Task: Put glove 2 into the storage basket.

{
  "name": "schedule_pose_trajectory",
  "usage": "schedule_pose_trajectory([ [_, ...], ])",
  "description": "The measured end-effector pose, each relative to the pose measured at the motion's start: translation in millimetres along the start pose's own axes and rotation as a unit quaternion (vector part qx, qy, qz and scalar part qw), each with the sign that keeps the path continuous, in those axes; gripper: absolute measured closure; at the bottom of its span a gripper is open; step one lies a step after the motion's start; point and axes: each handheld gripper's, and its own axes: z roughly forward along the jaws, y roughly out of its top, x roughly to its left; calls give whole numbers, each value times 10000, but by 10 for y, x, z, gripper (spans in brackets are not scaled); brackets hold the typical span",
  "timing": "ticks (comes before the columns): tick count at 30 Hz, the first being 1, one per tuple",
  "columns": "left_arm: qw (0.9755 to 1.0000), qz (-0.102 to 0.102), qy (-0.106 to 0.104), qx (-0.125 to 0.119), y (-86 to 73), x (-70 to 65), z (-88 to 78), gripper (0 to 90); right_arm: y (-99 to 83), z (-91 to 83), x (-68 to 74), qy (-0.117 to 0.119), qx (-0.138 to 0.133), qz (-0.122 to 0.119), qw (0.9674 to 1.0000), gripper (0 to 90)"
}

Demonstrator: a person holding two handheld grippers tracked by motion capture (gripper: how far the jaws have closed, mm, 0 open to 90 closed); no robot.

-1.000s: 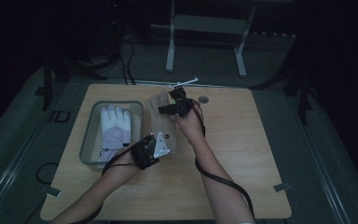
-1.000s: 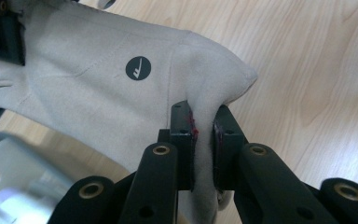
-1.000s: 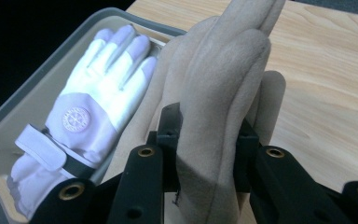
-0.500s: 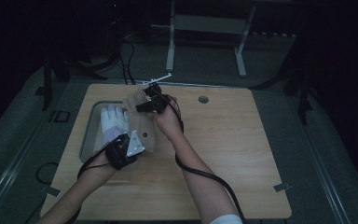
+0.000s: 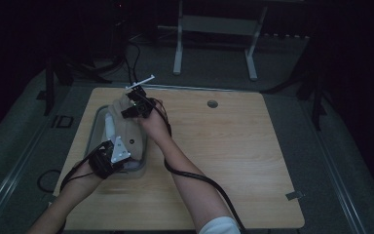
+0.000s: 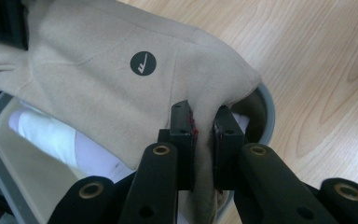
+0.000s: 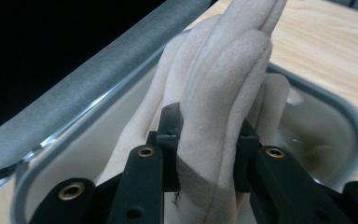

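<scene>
High view shows both hands have carried the beige glove (image 5: 122,127) leftward across the bench (image 5: 233,146), from the middle toward the grey tray (image 5: 95,127) at centre left, where a white glove (image 6: 51,135) lies. Left claw (image 6: 200,122) is clenched on its cuff edge, right claw (image 7: 208,125) on the fingers; lowering in looks next.

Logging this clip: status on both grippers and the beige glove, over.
Left gripper shut on beige suede glove, cuff end. Right gripper shut on its fingers. Glove held over grey tray; white glove already inside.
</scene>
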Motion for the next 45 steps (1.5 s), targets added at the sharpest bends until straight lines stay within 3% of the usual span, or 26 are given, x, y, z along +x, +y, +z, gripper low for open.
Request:
schedule_pose_trajectory([
  [4,10000,-62,-10,58,-66,28,36,822,19,110,50,-28,59,-31,10000,720],
  [13,9995,-122,-80,266,-158,24,165,821,-89,398,4,-74,291,35,9995,718],
  [20,9983,-221,-321,431,-194,68,293,818,-123,486,-24,-143,367,-33,9992,701],
  [25,9981,-159,-351,475,-196,38,338,818,-149,468,-82,28,460,-4,9989,582],
  [32,9979,-255,-399,450,-182,55,323,781,-122,259,-115,-65,359,-125,9993,340],
  [35,9975,-497,-396,297,-157,81,264,655,-123,149,-138,11,312,-162,9994,250],
  [37,9981,-511,-290,172,-136,80,201,601,-130,112,-141,67,304,-180,9994,219],
  [38,9980,-558,-275,126,-121,78,160,478,-150,53,-150,165,278,-263,9991,189],
  [41,9972,-721,-203,5,-91,101,57,359,-196,-35,-151,178,275,-403,9987,187],
  [42,9972,-721,-203,5,-91,101,57,356,-217,-63,-152,203,281,-424,9985,180],
  [43,9960,-854,-272,-66,-81,111,27,329,-234,-82,-156,227,258,-413,9986,178],
  [45,9953,-915,-311,-55,-70,103,27,249,-287,-142,-167,255,198,-467,9984,178],
])
